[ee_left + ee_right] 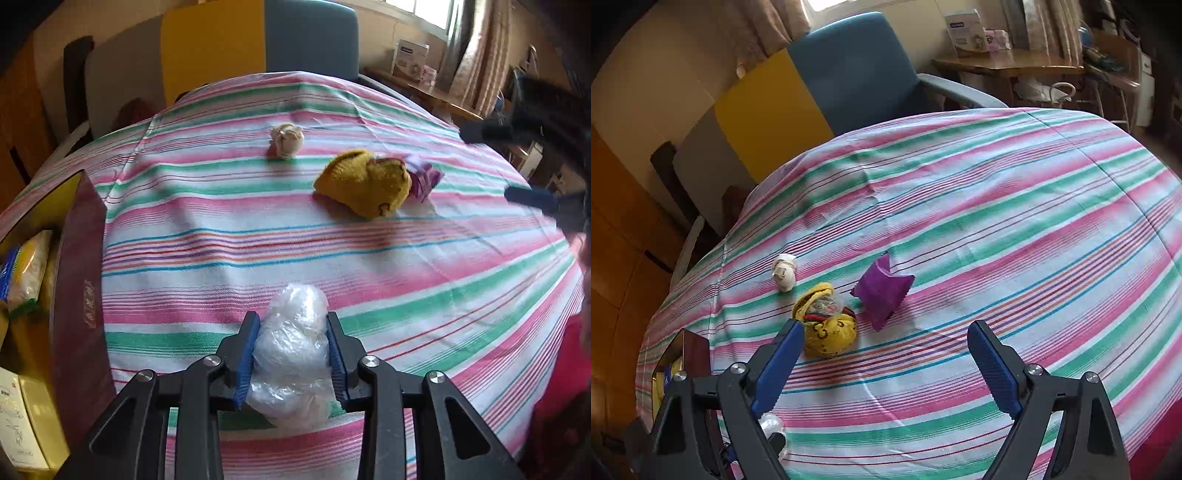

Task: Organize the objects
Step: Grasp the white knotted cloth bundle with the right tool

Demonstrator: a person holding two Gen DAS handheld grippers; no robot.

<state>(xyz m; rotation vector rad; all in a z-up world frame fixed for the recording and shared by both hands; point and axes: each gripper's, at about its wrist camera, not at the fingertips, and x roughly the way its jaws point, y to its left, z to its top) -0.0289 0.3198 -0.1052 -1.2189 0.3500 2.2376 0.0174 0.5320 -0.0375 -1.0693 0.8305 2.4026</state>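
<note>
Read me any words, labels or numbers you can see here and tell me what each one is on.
None can be read.
Maroon box: gold characters on its side, too blurred.
White carton: red logo and small print, too small.
White box on the far shelf: blue label, too small.
Blue-and-yellow packet: print unreadable.
</note>
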